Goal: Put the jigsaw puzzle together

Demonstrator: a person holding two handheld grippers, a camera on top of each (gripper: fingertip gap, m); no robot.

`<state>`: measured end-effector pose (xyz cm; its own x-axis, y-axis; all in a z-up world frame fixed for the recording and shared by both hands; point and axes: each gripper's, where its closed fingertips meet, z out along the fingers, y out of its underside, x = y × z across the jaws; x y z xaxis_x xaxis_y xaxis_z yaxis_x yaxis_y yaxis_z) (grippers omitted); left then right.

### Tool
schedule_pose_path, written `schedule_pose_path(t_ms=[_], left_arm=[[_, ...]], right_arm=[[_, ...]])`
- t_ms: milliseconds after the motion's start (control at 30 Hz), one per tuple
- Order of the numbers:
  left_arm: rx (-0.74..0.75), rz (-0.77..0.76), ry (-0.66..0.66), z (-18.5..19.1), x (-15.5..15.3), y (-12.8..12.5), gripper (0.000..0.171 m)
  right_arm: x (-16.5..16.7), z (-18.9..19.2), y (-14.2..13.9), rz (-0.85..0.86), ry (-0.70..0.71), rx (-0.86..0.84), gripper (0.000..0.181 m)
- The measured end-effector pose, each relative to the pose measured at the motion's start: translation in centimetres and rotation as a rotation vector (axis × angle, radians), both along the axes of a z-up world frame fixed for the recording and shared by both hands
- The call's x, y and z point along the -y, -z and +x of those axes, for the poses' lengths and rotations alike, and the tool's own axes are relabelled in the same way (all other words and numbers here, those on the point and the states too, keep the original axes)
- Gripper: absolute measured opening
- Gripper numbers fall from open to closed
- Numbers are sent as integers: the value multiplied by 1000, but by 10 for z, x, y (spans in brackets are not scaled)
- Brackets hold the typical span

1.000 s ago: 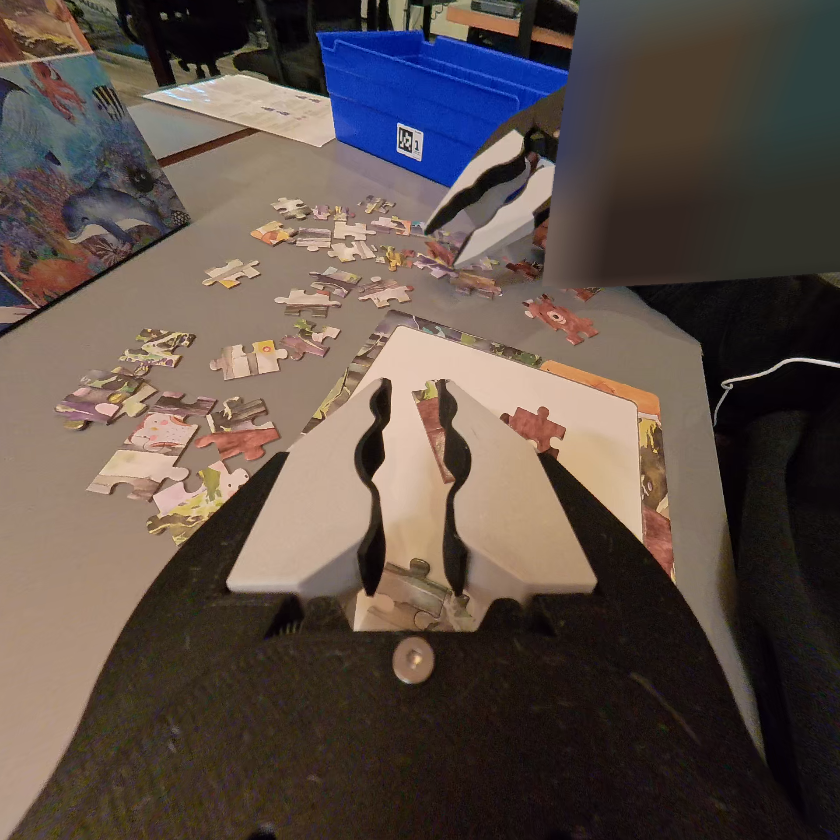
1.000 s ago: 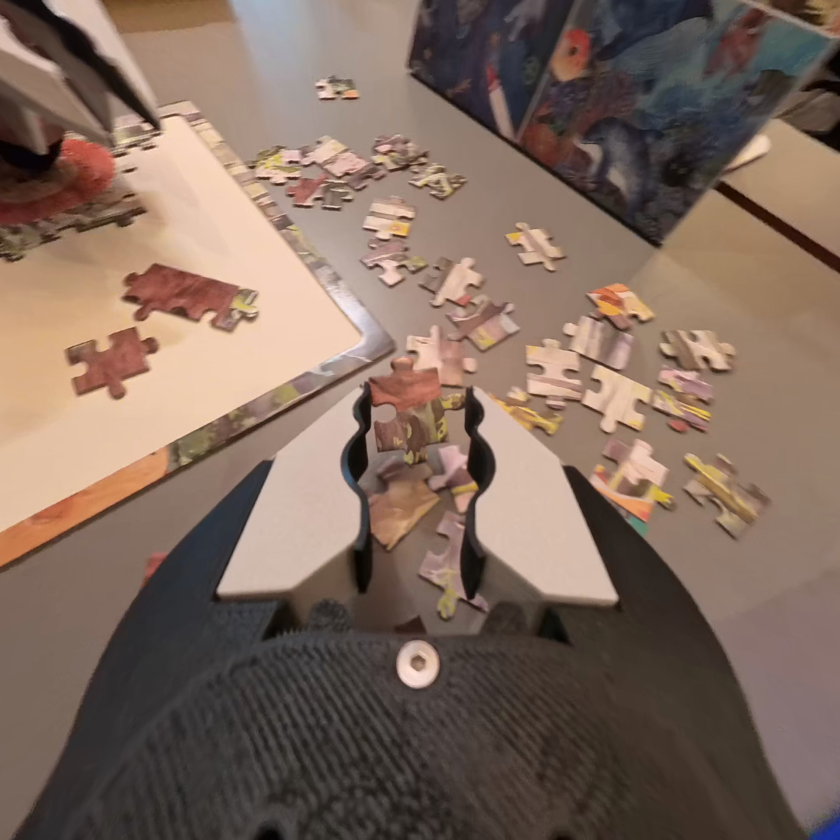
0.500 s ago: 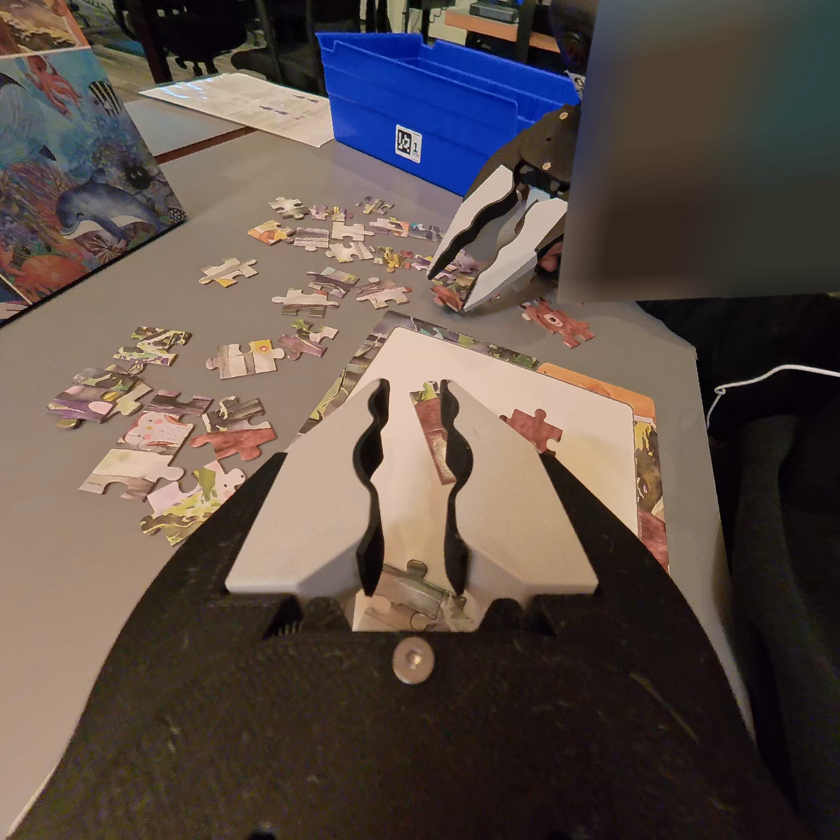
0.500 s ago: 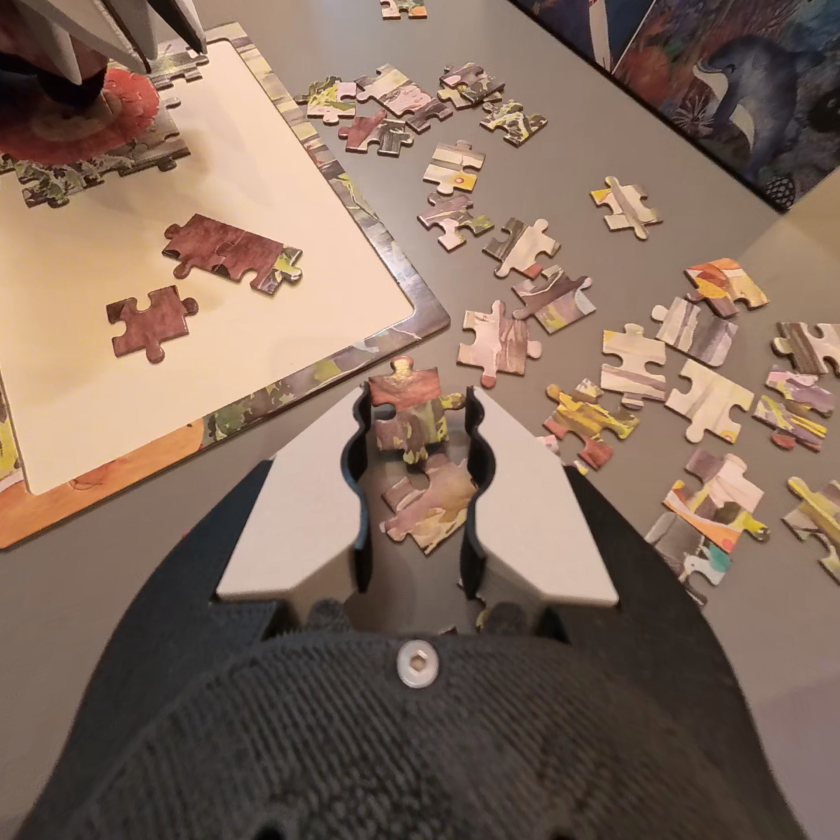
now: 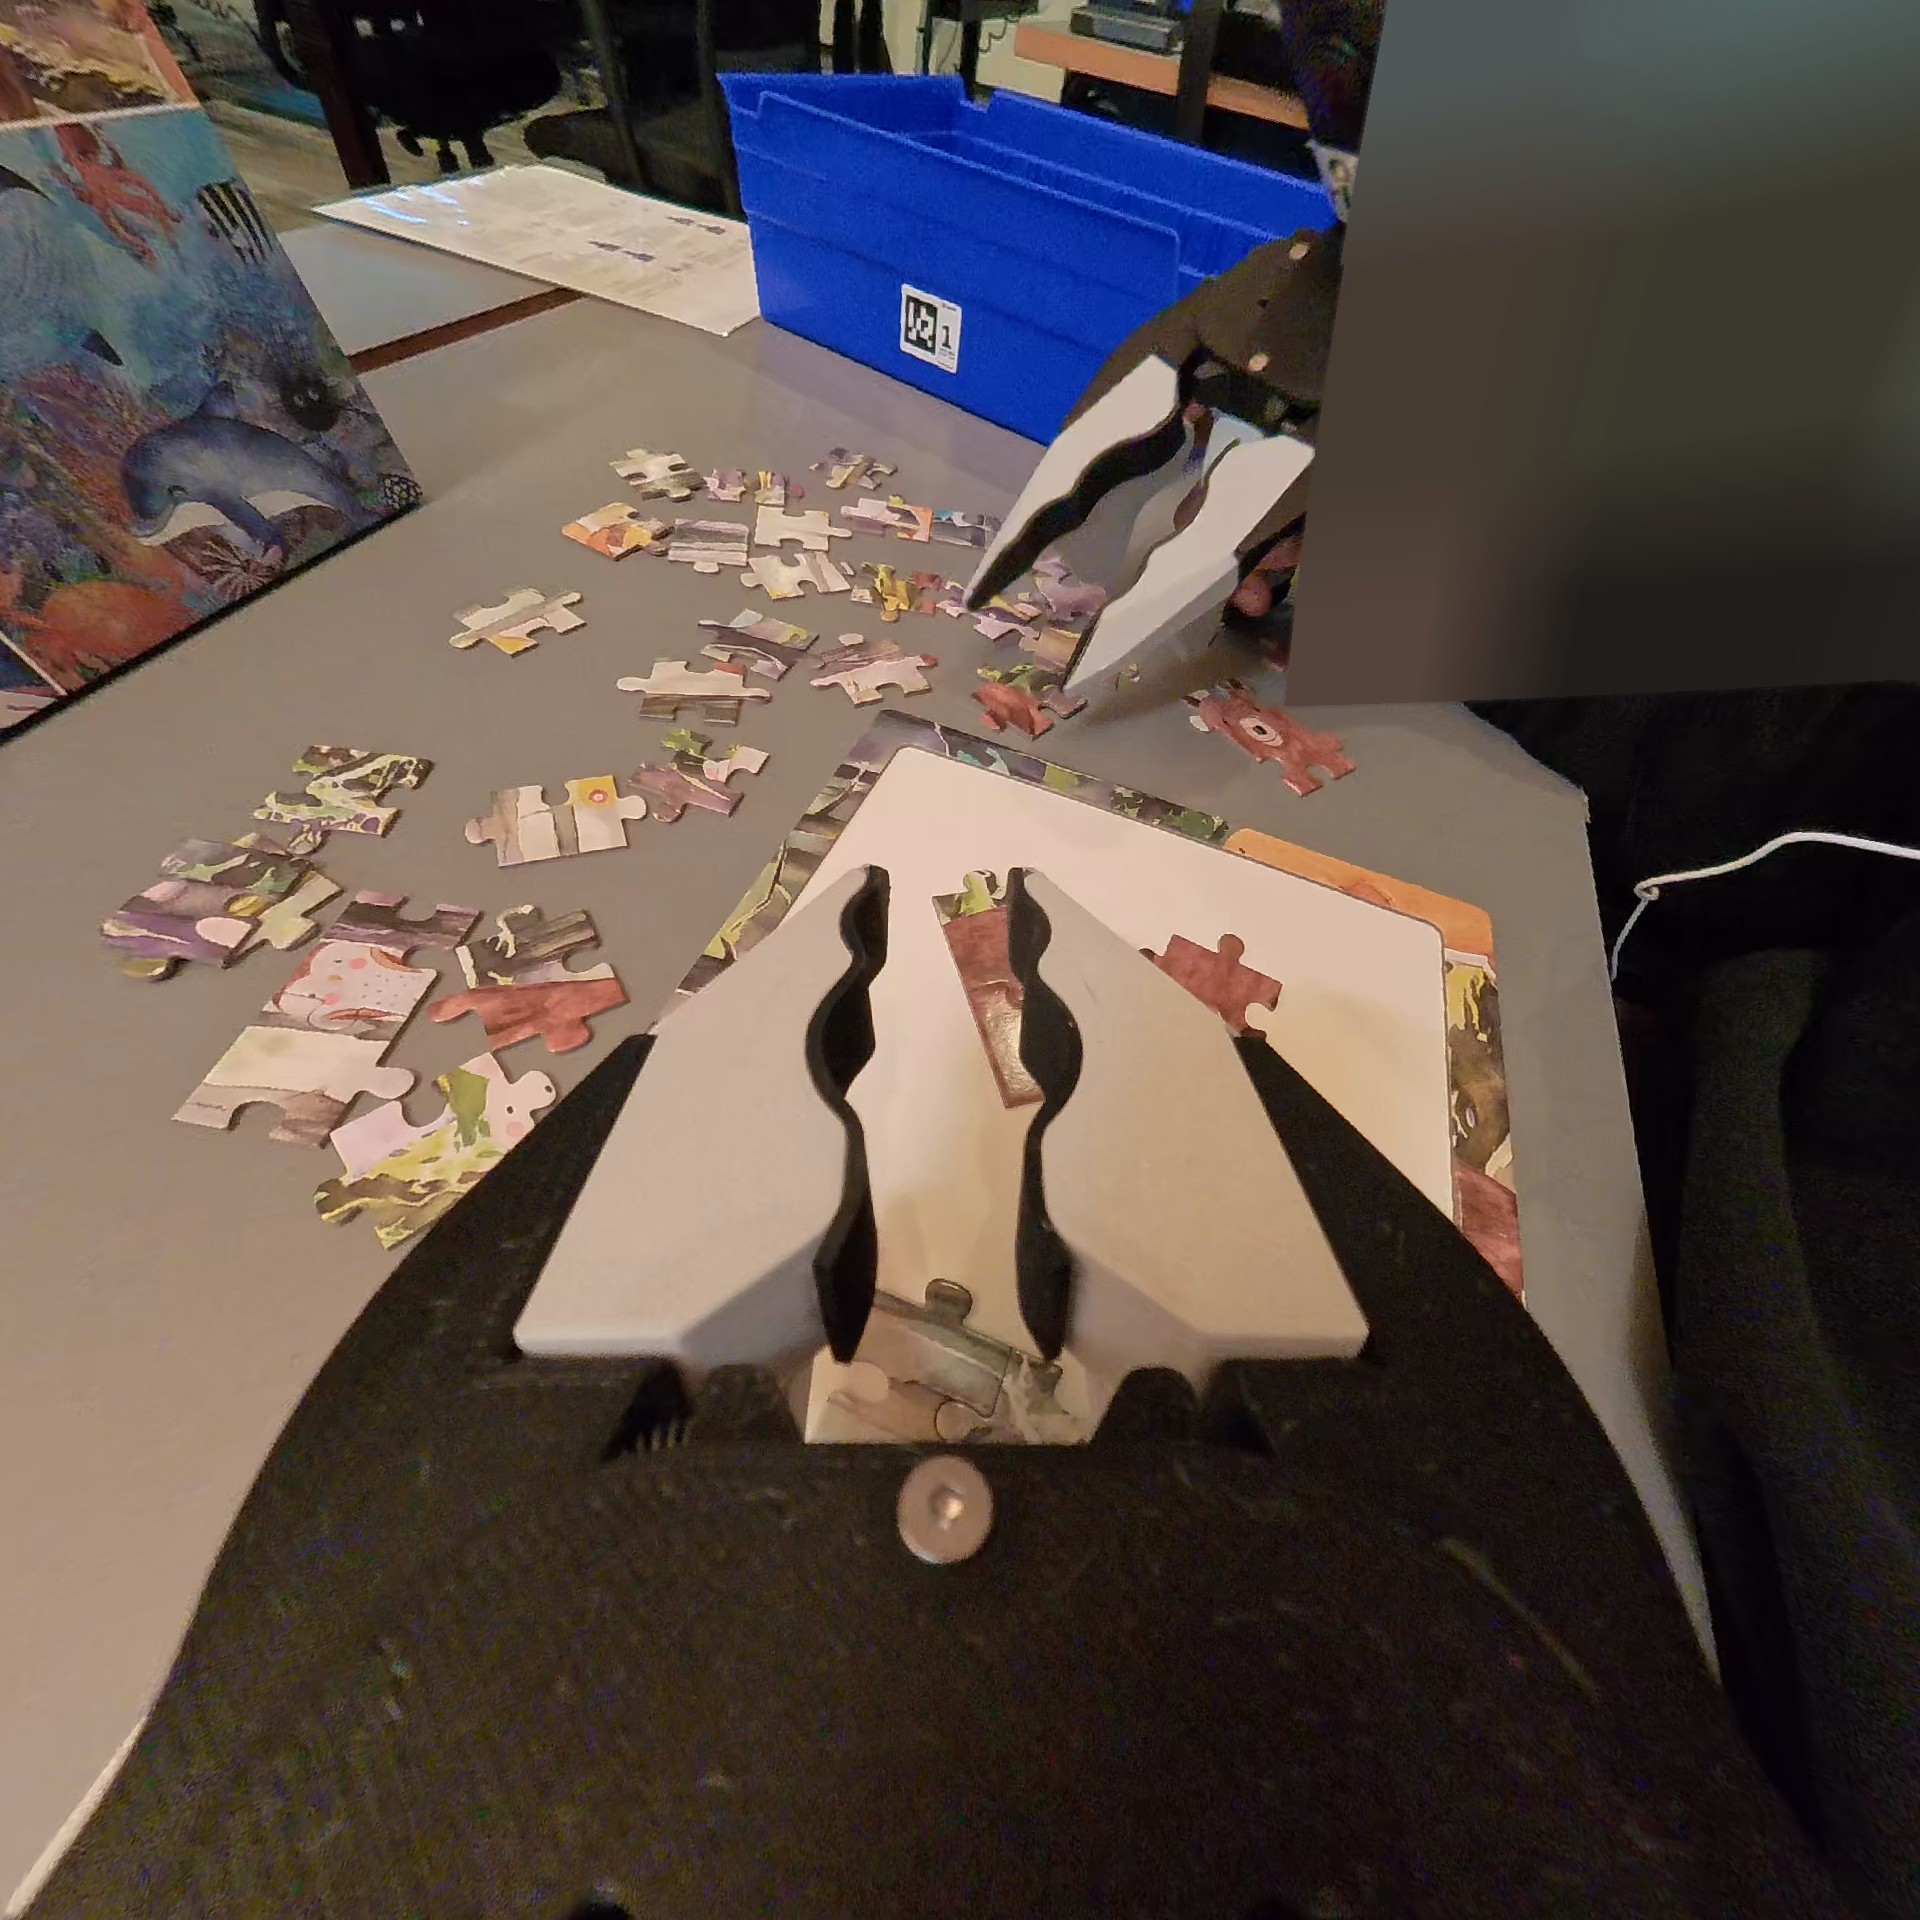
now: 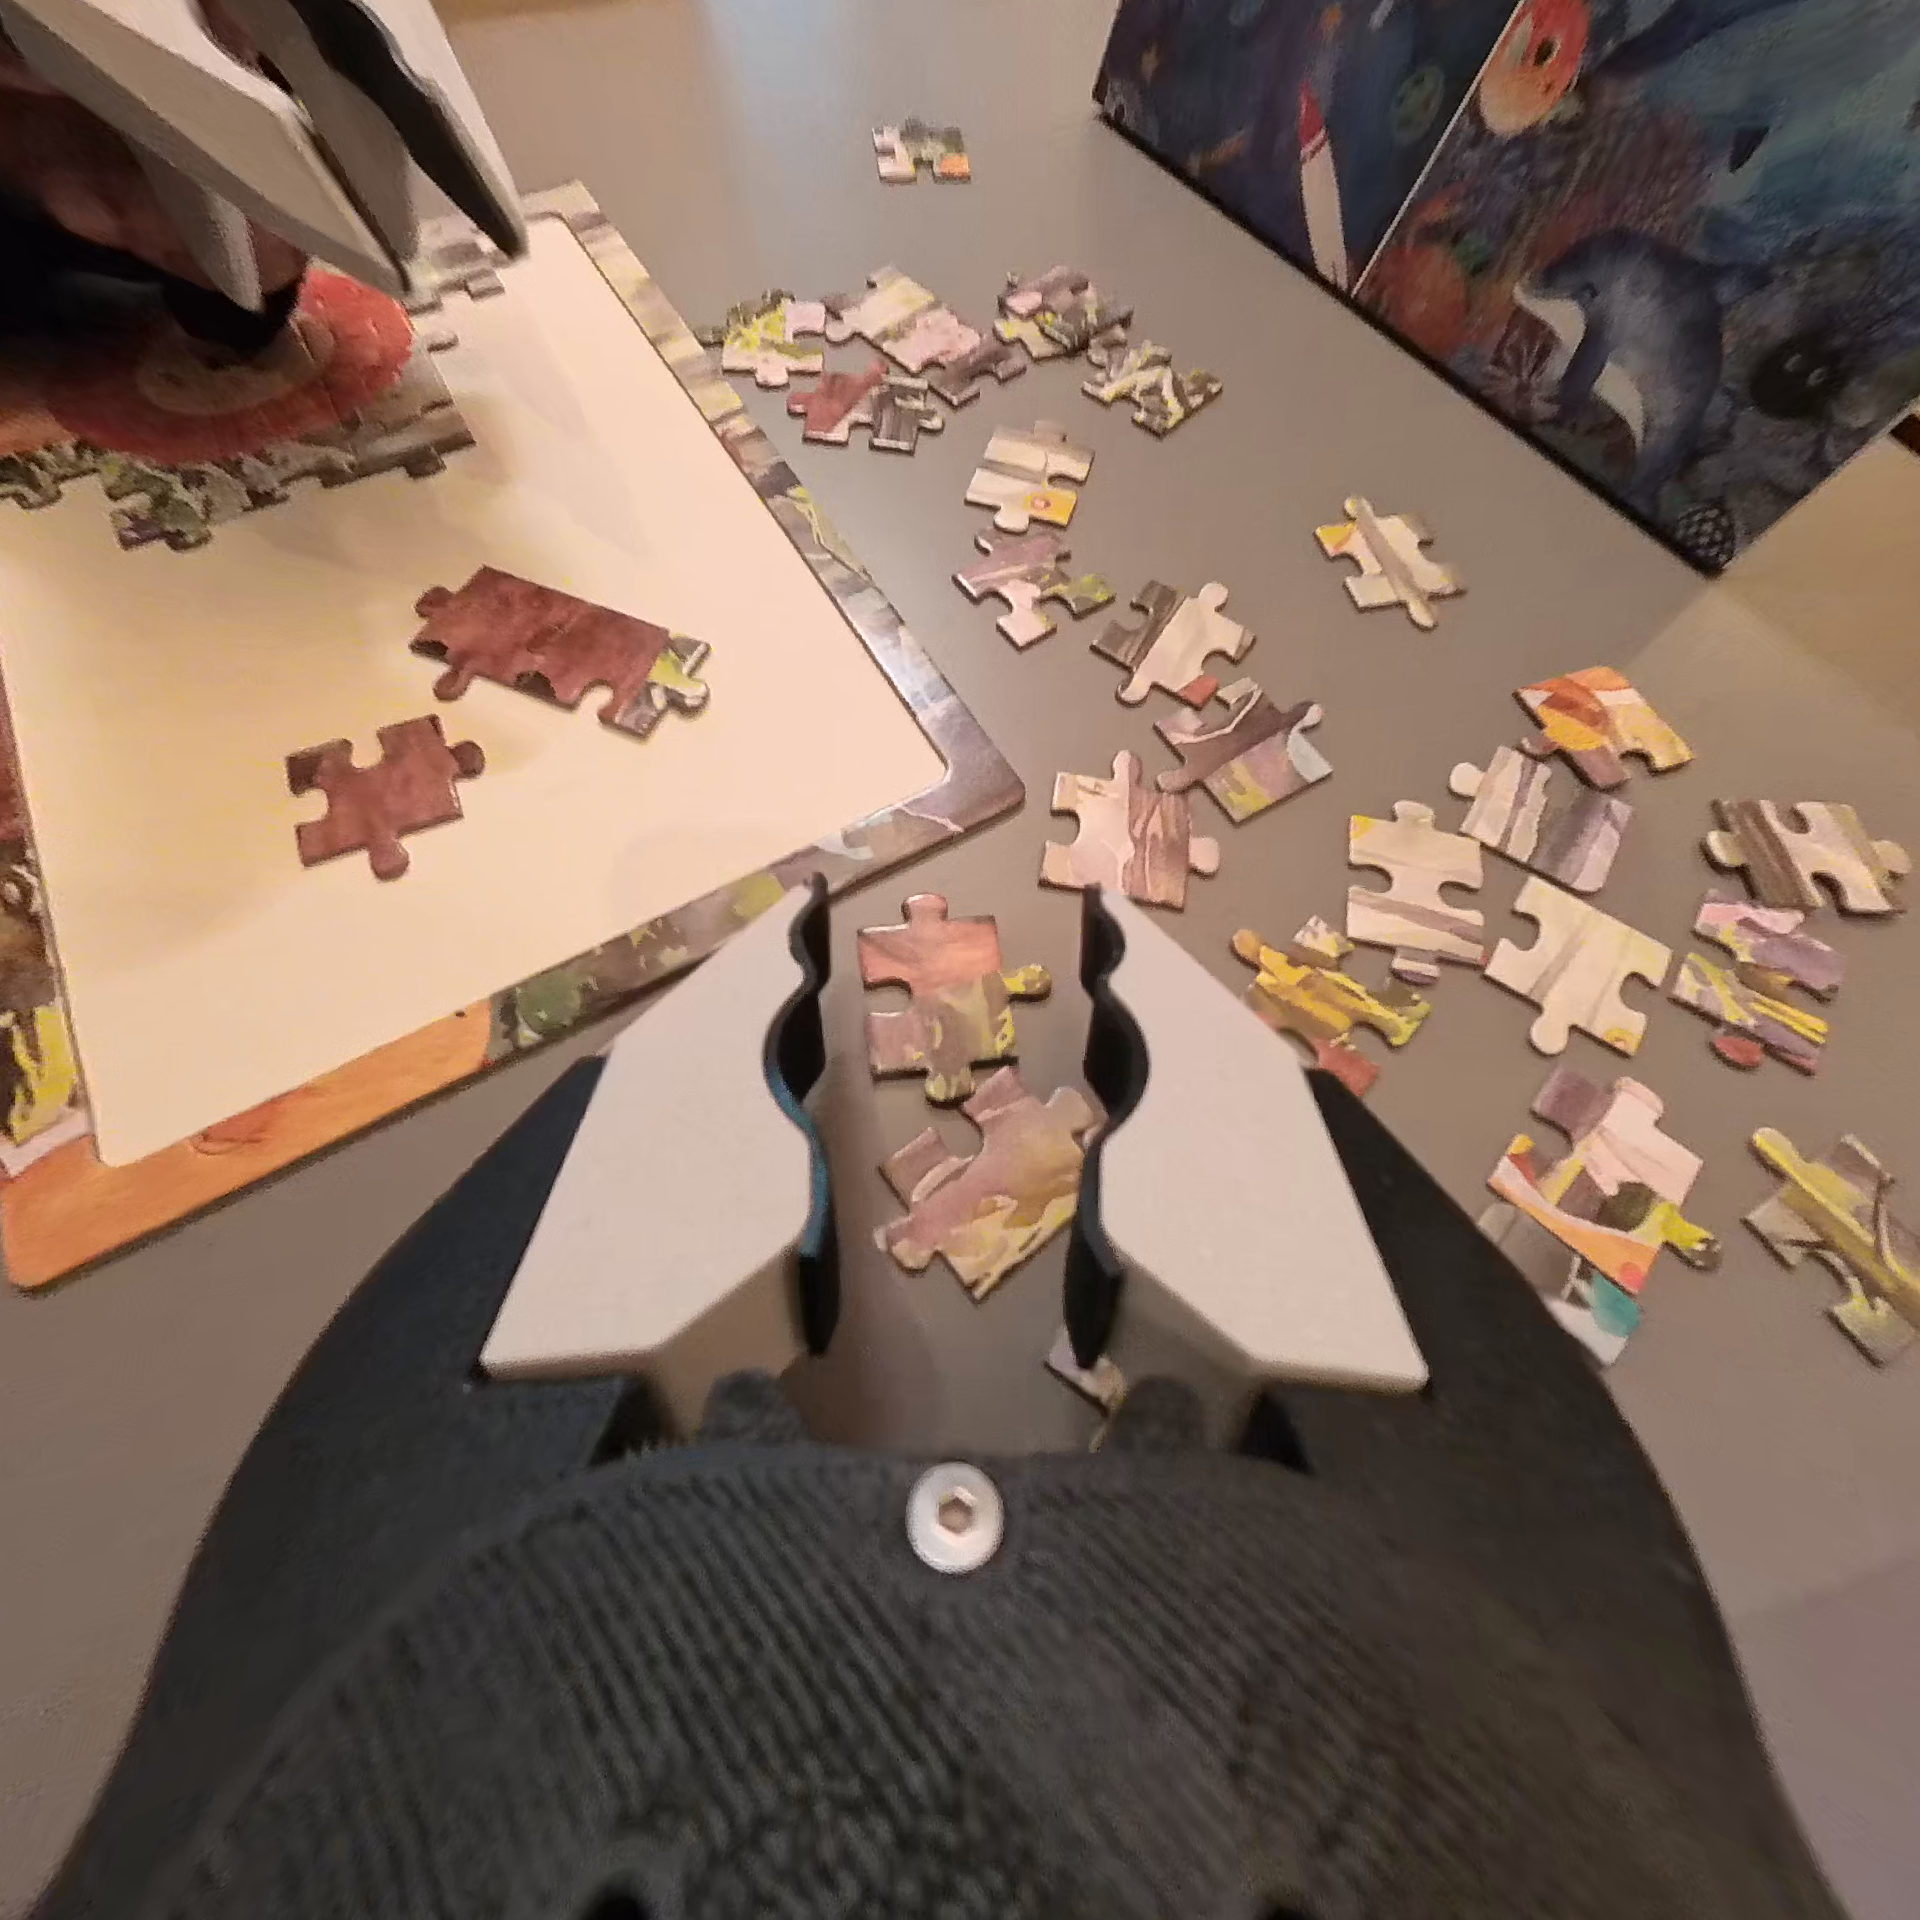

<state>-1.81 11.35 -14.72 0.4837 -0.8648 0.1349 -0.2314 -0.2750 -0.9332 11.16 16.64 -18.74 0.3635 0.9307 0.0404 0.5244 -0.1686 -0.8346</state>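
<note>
Both grippers are open and hold nothing: the right gripper (image 6: 951,914) hangs over a brown-and-yellow piece (image 6: 940,997) lying on the grey table (image 6: 260,1455) just right of the puzzle tray (image 6: 727,790), while the left gripper (image 5: 945,883) hangs over the tray. Two brown pieces (image 6: 561,649) lie loose inside the tray, with an assembled patch (image 6: 260,416) at its far left. Scattered pieces (image 6: 1413,904) crowd the table to the right, near a picture box (image 6: 1558,239); far off stands a blue bin (image 5: 987,260).

Both grippers have black ribbed bodies, a silver screw (image 6: 953,1517), and grey wavy-edged fingers (image 5: 727,1101).

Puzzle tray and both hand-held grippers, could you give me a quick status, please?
Left hand-held gripper open over tray. Right hand-held gripper open, straddling brown-topped piece on table. Tray mostly unfilled. Nothing blocking.
</note>
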Motion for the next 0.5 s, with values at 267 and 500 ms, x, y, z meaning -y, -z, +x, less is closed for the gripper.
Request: schedule_pose_path(t_ms=[267,500], left_arm=[[-16,-25,-1,1,0,3,24],[-258,-157,23,6,14,38,32]], right_arm=[[57,-48,-34,-68,-212,-125,45],[111,-86,7,-96,-335,128,52]])
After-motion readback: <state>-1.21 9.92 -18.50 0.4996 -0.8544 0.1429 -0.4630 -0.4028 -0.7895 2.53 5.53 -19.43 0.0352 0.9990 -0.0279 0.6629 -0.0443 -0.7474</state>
